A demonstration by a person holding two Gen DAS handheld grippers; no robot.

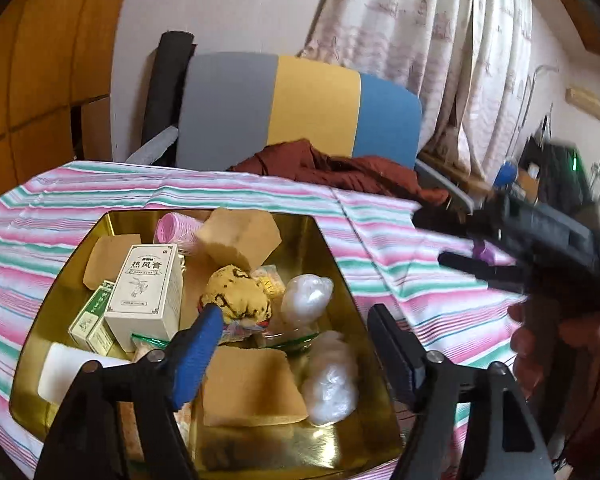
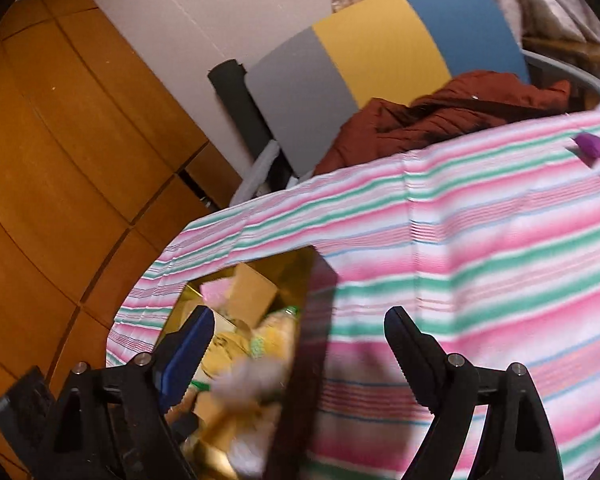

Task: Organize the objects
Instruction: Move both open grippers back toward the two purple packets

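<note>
Tin (image 1: pixel 342 280), gold and glossy, sat on the striped counter (image 1: pixel 380 232), its long axis running away from the left claw (image 1: pixel 296 320), which hung gaping and empty above it. Inside stood an upright white carton (image 1: pixel 146 292), beside crumpled clear plastic (image 1: pixel 306 294). The right claw (image 2: pixel 300 324) was likewise spread, holding nothing.

Striped cloth (image 1: pixel 260 196) carries a gold tin (image 1: pixel 332 264) and purple bits (image 2: pixel 590 146).

right claw (image 1: pixel 500 264) blurred (left view) | tin (image 2: pixel 300 276) contents smeared | purple bits (image 2: pixel 590 146) unidentifiable
</note>
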